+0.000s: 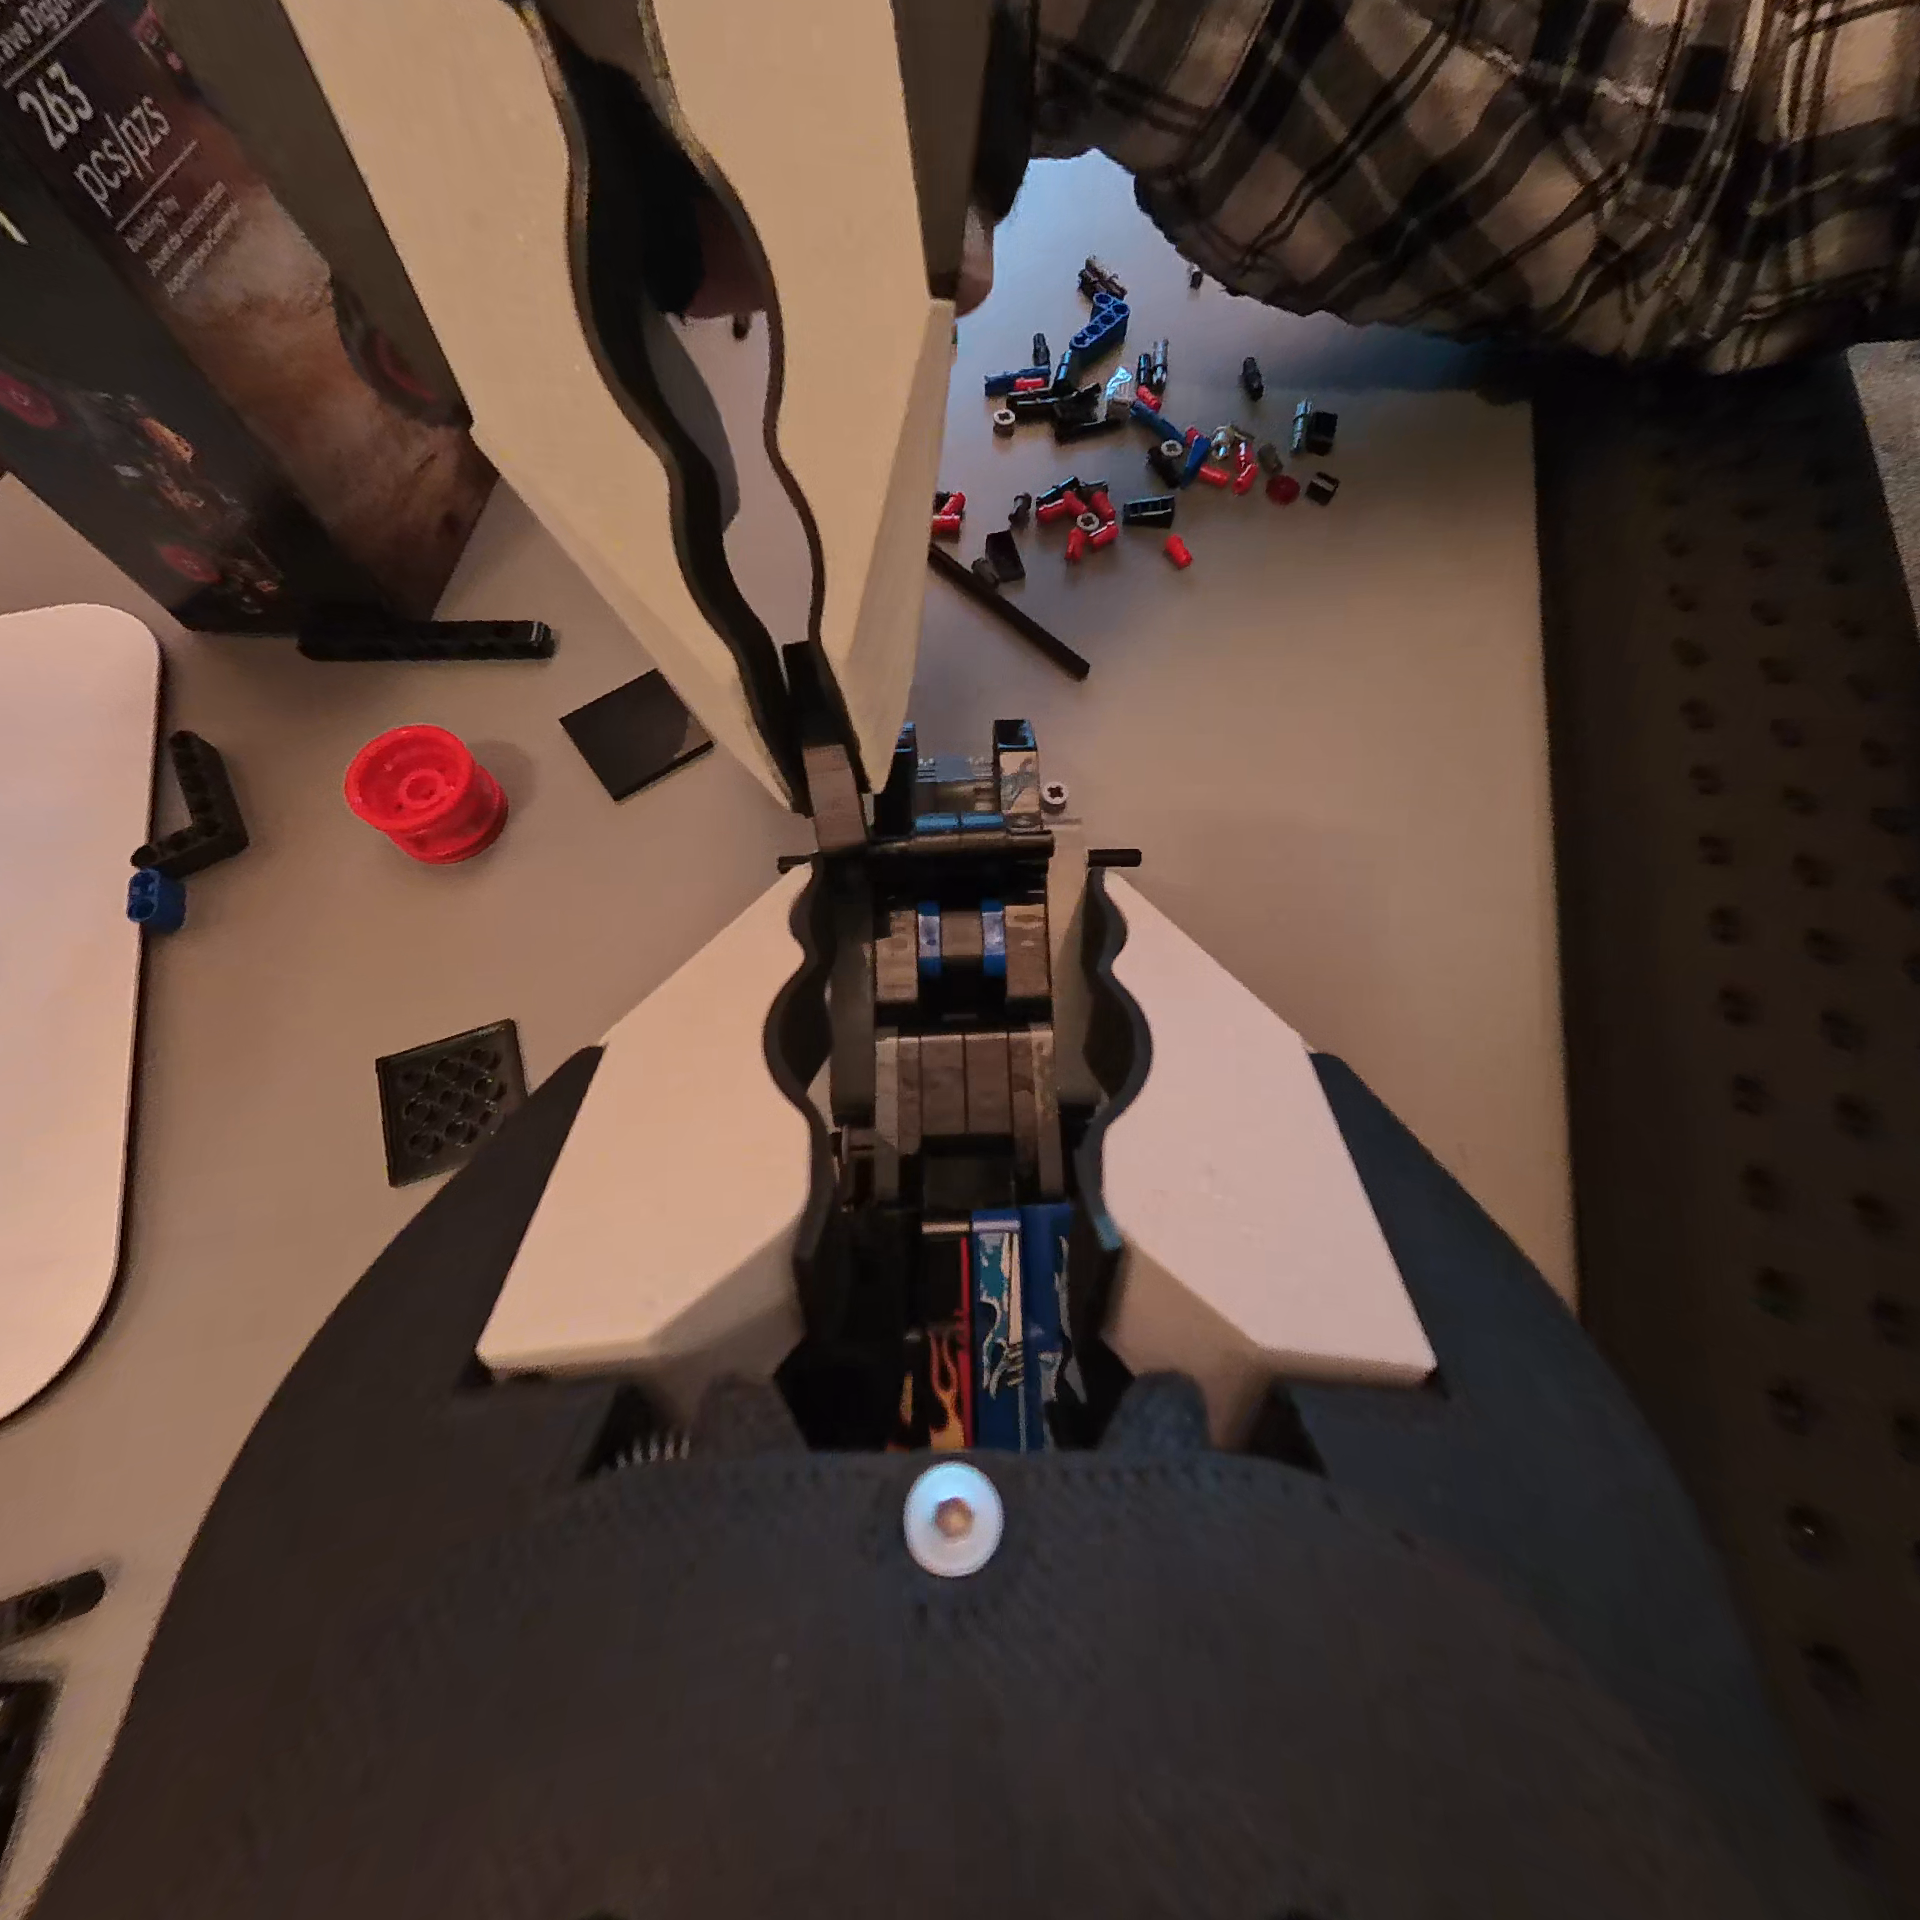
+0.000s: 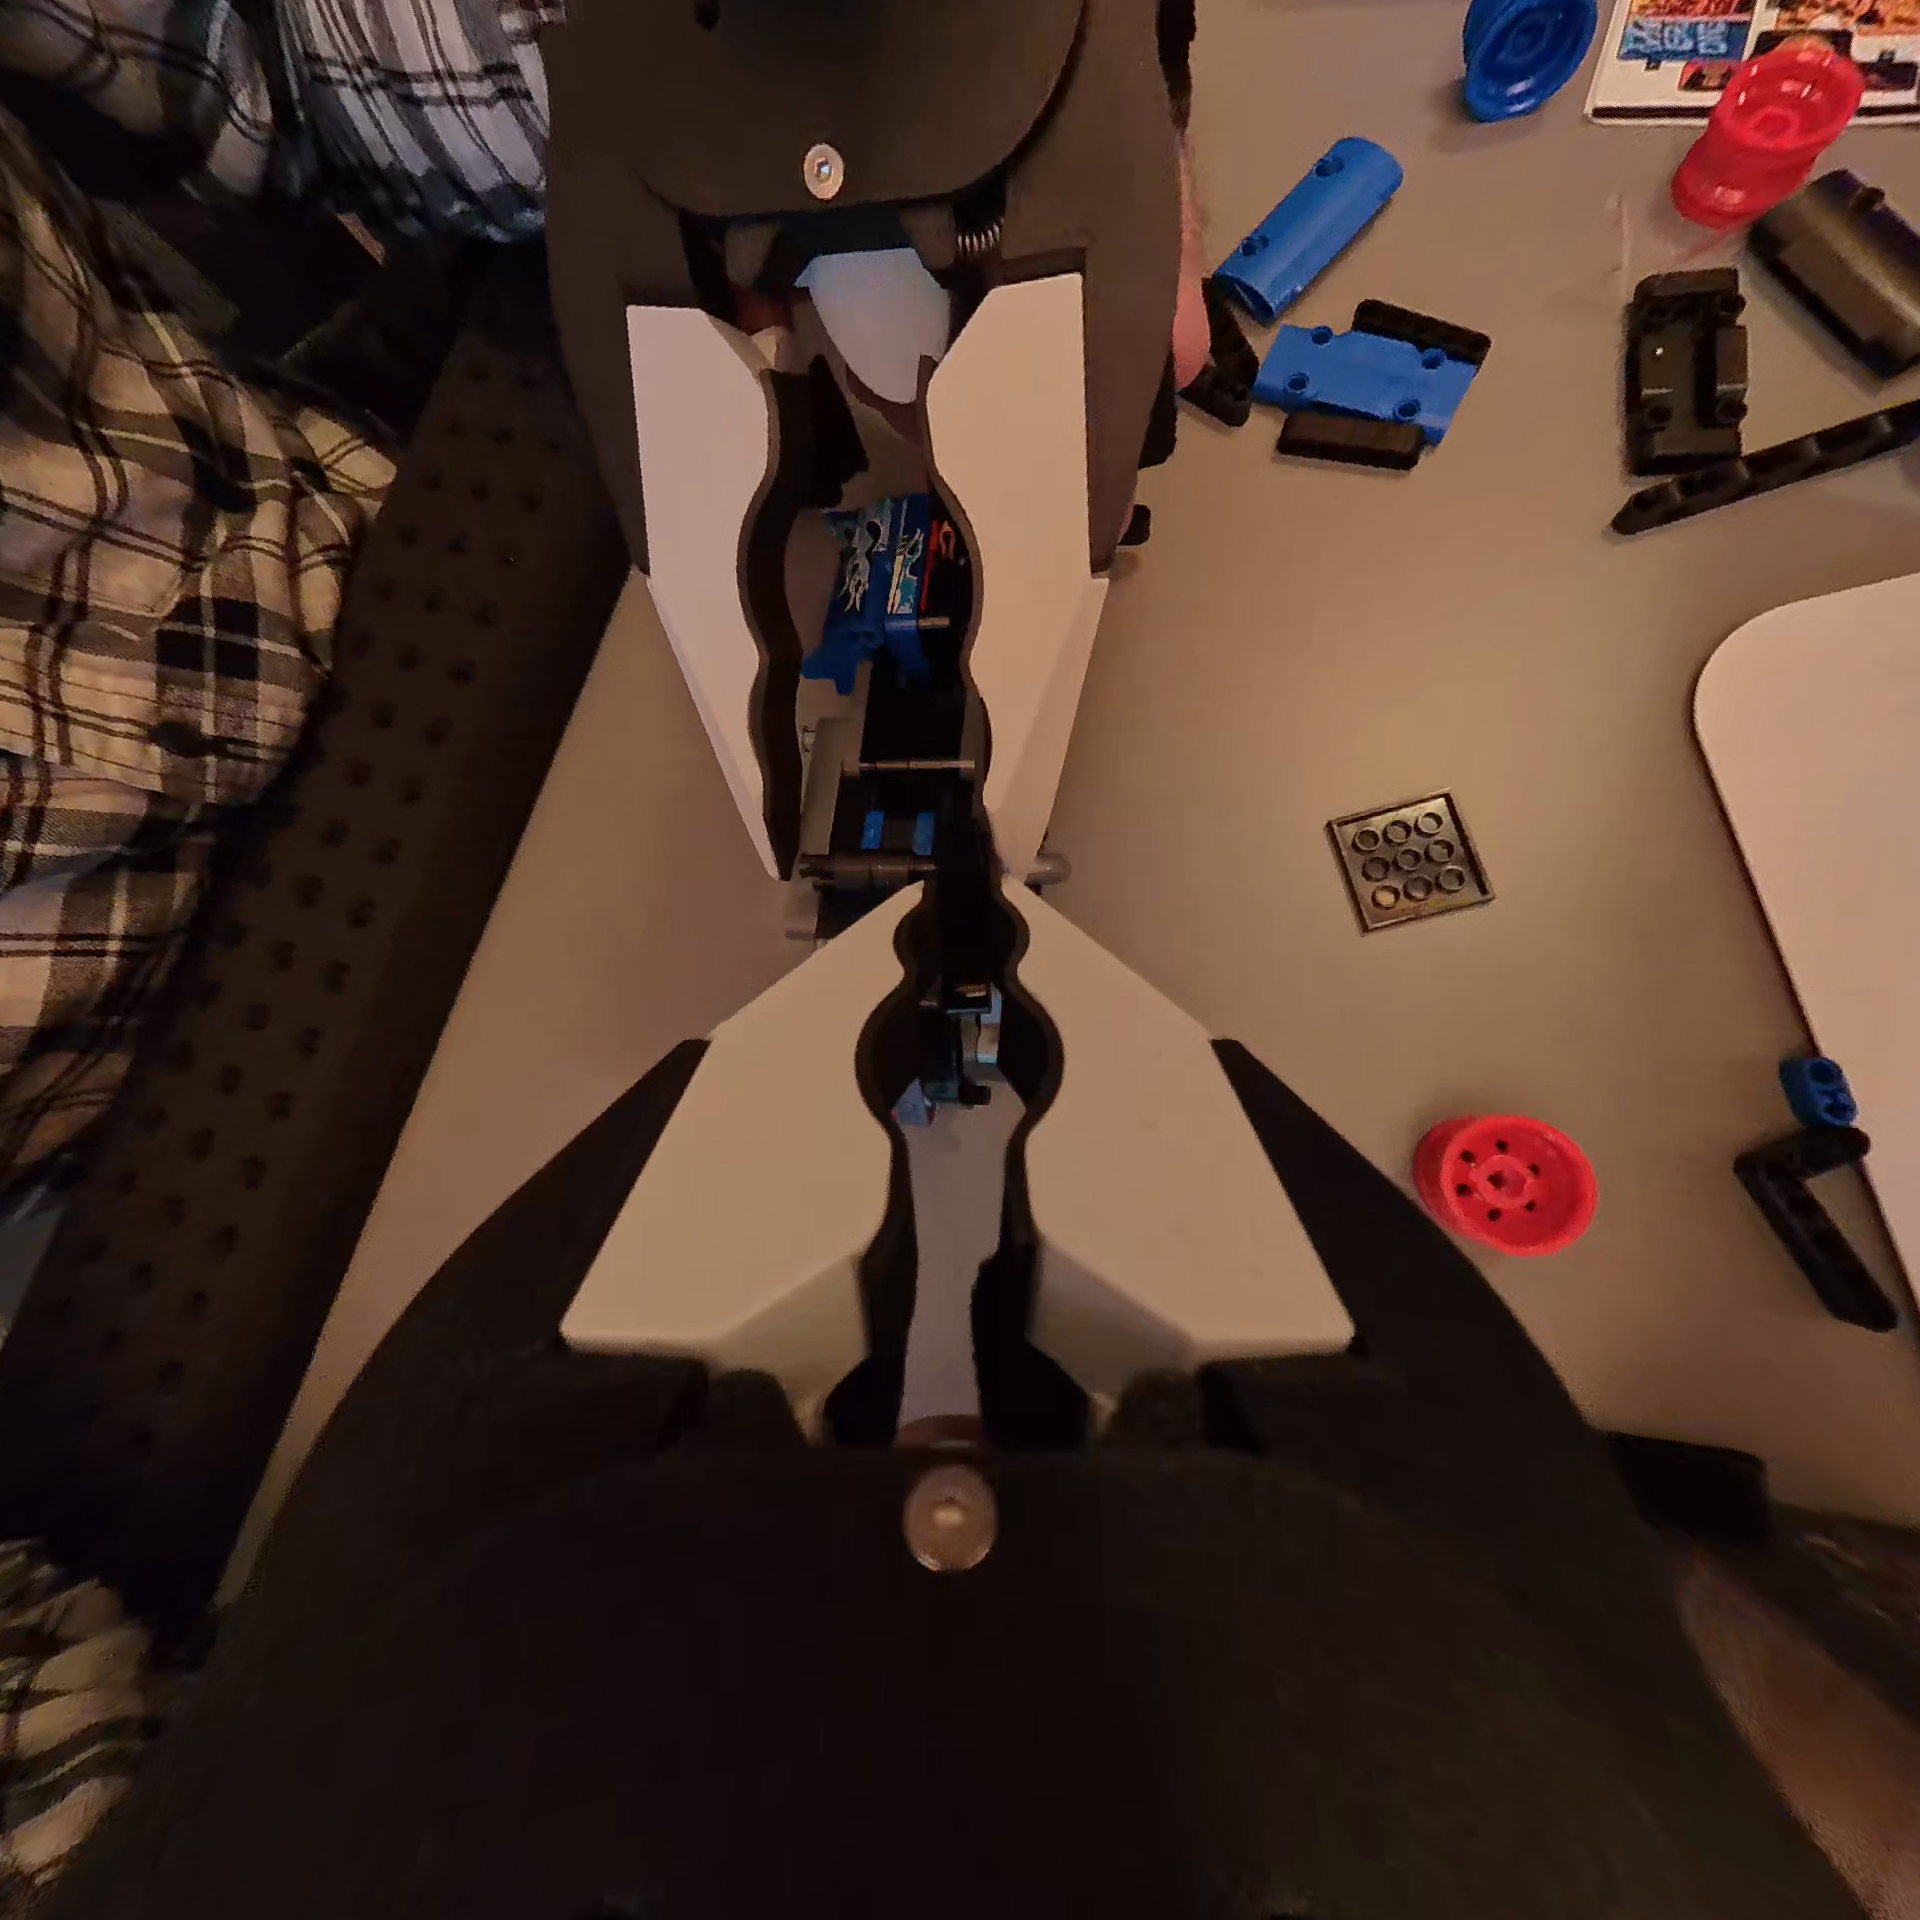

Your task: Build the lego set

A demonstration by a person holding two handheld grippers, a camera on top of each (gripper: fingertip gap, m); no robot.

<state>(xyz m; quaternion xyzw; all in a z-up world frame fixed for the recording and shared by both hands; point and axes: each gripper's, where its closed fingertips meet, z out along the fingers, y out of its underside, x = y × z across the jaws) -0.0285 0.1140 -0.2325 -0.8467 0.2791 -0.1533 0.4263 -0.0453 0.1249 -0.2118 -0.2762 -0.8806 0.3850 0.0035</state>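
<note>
— Gripping the half-built black and blue brick vehicle (image 1: 961,997) between its two cream fingers, the left gripper (image 1: 961,883) is holding it above the pale tabletop (image 1: 1299,831), jaws pressed on the model's sides.

— And the right gripper (image 2: 961,904)?

— Coming at the model from the opposite end, its jaws are pinching a slim black beam piece (image 1: 831,769) that is touching the model's far left corner. The two grippers are meeting tip to tip.

— What is lying around the model?

— Left of it, a red plastic wheel hub (image 1: 426,795) is sitting near a flat black square tile (image 1: 636,732) and a studded black square plate (image 1: 449,1101). Beyond it, a scatter of small red, blue and black pins (image 1: 1132,436) is spreading out, below a person's plaid sleeve (image 1: 1507,156). The dark printed set box (image 1: 208,343) is standing far left.
</note>
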